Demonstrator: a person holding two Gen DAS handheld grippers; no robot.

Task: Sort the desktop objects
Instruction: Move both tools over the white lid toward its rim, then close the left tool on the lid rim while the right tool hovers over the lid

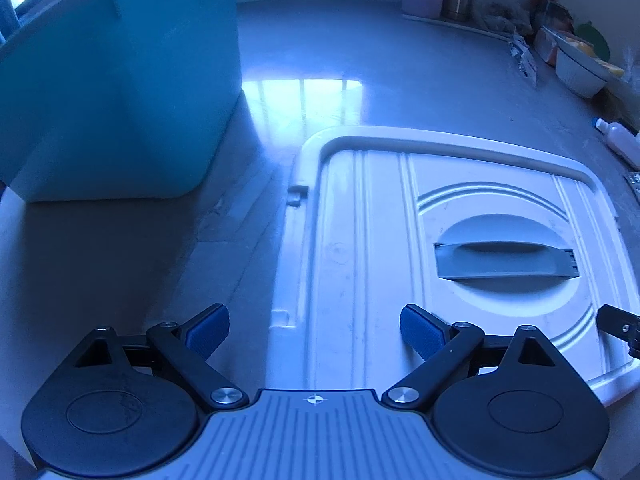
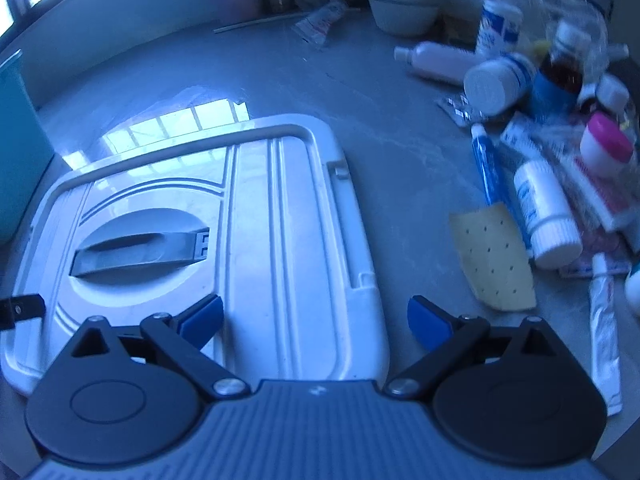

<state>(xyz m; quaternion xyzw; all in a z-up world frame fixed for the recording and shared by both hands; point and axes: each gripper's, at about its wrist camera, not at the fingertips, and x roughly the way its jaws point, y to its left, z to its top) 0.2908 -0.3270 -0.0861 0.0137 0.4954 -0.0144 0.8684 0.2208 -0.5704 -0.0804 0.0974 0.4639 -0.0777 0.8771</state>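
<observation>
Lying in a loose heap on the grey desktop (image 2: pixel 380 92), the bottles, tubes and packets (image 2: pixel 540 128) sit right of the flat white lid (image 2: pixel 280 208); the teal bin (image 1: pixel 120 92) stands left of it. We hold both the left gripper (image 1: pixel 314 330) and right gripper (image 2: pixel 316 322) with jaws apart and empty. Taking one outlying item, like the white bottle (image 2: pixel 546 212), would avoid dragging its neighbours.
</observation>
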